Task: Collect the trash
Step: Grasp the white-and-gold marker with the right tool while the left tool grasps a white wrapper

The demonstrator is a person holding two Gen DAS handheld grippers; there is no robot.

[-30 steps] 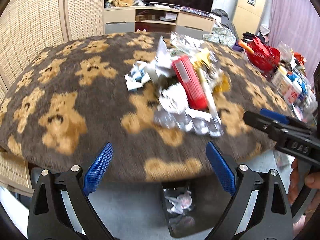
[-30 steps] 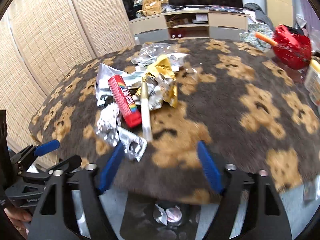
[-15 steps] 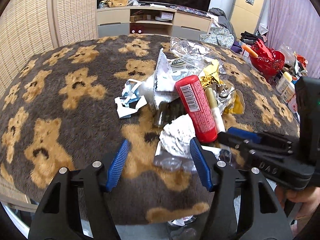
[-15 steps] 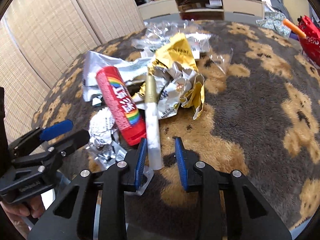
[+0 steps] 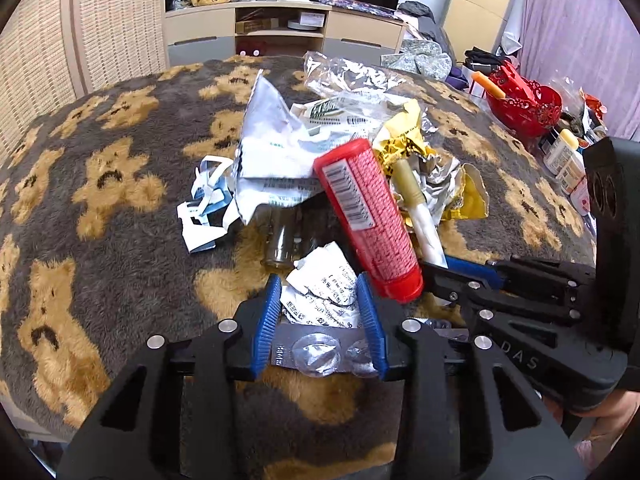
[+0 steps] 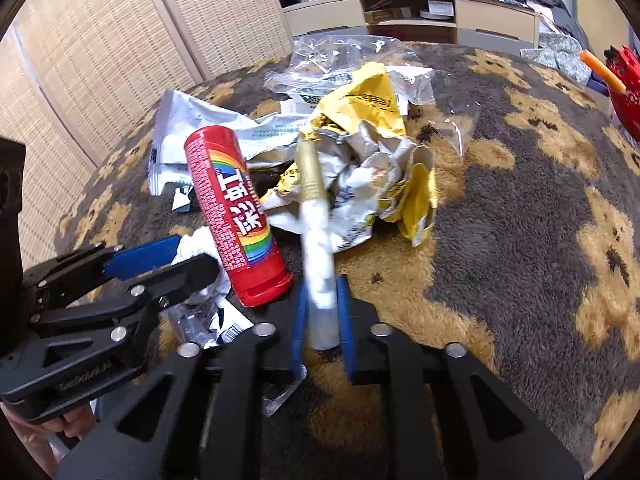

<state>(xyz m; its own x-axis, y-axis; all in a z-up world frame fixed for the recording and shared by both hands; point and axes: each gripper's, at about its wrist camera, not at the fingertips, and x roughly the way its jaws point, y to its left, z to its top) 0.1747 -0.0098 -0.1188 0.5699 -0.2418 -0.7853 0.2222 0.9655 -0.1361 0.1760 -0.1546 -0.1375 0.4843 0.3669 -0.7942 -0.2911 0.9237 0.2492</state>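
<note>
The trash lies heaped at the middle of both frames on a bench under a bear-print blanket [image 5: 120,184]. At the lower centre of the left view, the left gripper [image 5: 320,320] has its jaws closed on a foil pill sheet [image 5: 320,354] and crumpled paper [image 5: 324,284]. At the lower centre of the right view, the right gripper [image 6: 320,320] has its jaws clamped on the white pen [image 6: 318,276] (gold cap pointing away). A red tube [image 6: 236,216] lies just left of the pen, against a yellow wrapper [image 6: 372,96].

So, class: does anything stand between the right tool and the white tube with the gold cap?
Nothing visible does. The right tool has its fingers on either side of the white tube; the red canister lies beside it.
</note>
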